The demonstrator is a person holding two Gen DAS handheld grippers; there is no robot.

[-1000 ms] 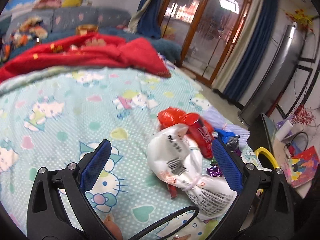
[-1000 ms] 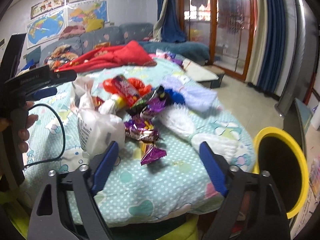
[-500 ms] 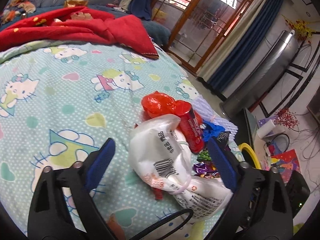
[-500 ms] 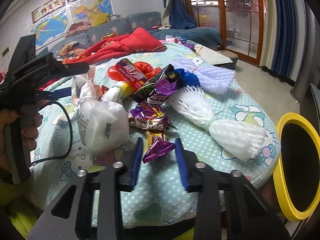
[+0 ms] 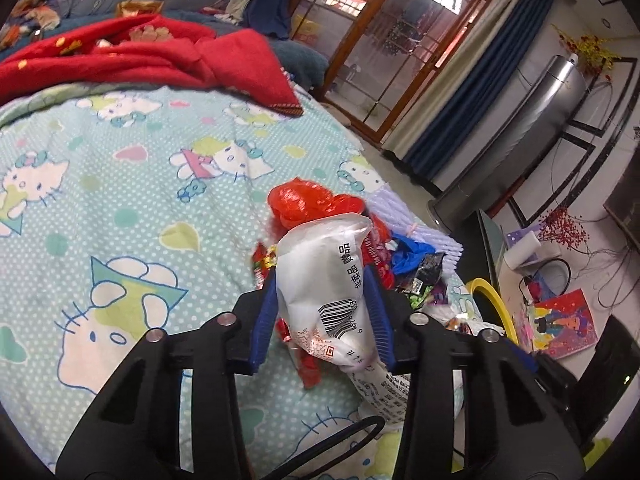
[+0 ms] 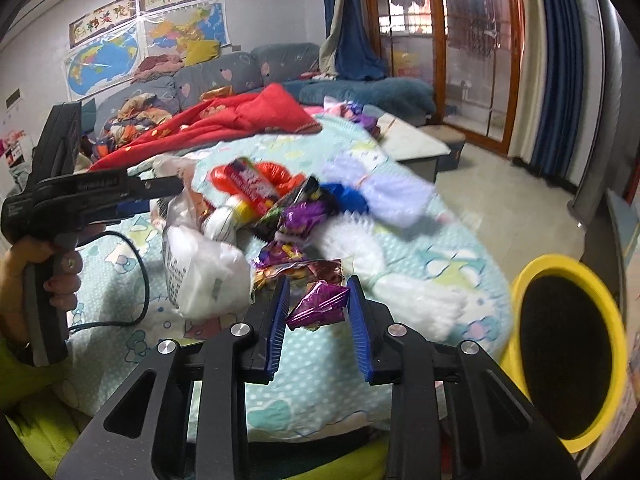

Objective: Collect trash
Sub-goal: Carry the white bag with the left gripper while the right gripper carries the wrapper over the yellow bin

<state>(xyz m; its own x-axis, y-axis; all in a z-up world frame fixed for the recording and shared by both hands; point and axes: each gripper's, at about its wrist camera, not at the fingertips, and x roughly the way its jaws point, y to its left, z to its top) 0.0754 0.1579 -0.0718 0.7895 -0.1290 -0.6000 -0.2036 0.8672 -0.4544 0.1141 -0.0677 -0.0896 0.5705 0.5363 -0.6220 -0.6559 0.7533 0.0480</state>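
Home, looks like bedroom/living rm: bed (image 5: pixel 140 168) w/ cartoon-cat sheet, red blanket (image 5: pixel 132 52), sofa (image 6: pixel 240 72) piled w/ clothes, wall maps (image 6: pixel 104 62), blue curtains (image 6: pixel 560 60), wood-framed glass doors (image 6: pixel 472 40), yellow bin (image 6: pixel 560 360) beside bed.

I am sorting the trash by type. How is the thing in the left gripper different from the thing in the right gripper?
The left gripper holds a white plastic bag, soft, bulky and printed with a barcode. The right gripper holds a purple foil wrapper, small, shiny and crumpled. The bag sticks out well beyond its gripper, but the wrapper fits between the pads. Both are pinched between blue pads, over the bedspread.
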